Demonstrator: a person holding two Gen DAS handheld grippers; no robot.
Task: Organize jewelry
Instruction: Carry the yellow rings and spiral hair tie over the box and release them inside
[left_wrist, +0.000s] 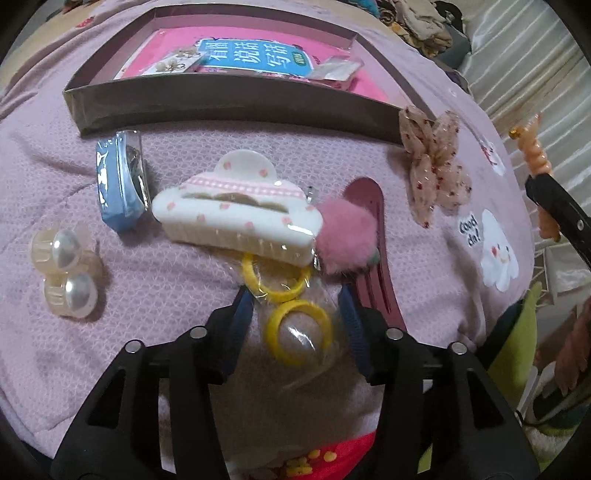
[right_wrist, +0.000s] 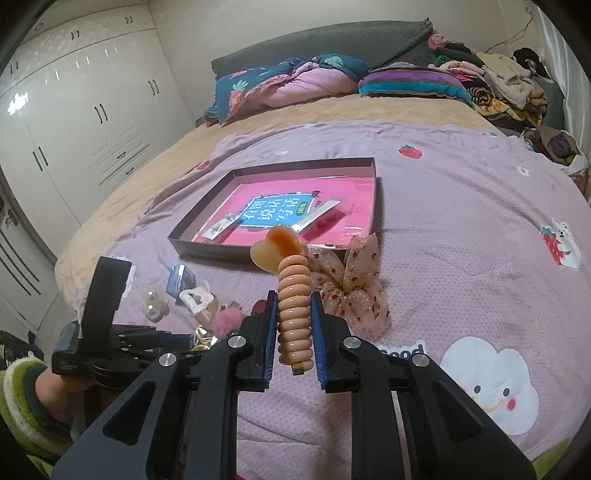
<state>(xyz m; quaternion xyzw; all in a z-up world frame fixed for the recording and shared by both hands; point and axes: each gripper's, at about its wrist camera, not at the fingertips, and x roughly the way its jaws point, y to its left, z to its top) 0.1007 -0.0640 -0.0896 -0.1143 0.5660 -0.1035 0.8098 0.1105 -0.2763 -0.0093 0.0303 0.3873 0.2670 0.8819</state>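
Note:
My left gripper (left_wrist: 295, 295) is open low over the pink blanket, its fingers on either side of a clear packet of yellow hair ties (left_wrist: 295, 317). Just beyond lie a white dotted claw clip (left_wrist: 236, 218), a pink pompom clip (left_wrist: 345, 238), a dark red comb (left_wrist: 373, 258), a blue packet (left_wrist: 118, 181) and pearl clips (left_wrist: 64, 273). My right gripper (right_wrist: 293, 295) is shut on a peach spiral hair tie with a heart (right_wrist: 293, 310), held above the blanket; the tie also shows in the left wrist view (left_wrist: 539, 162). A shallow brown box (right_wrist: 207, 251) with a pink book lies ahead.
A floral gauze bow (right_wrist: 351, 284) lies beside the box's near right corner, also in the left wrist view (left_wrist: 436, 166). Small packets (left_wrist: 336, 70) rest on the pink book in the box. Pillows and piled clothes (right_wrist: 498, 85) lie at the bed's far end. White wardrobes (right_wrist: 74, 122) stand on the left.

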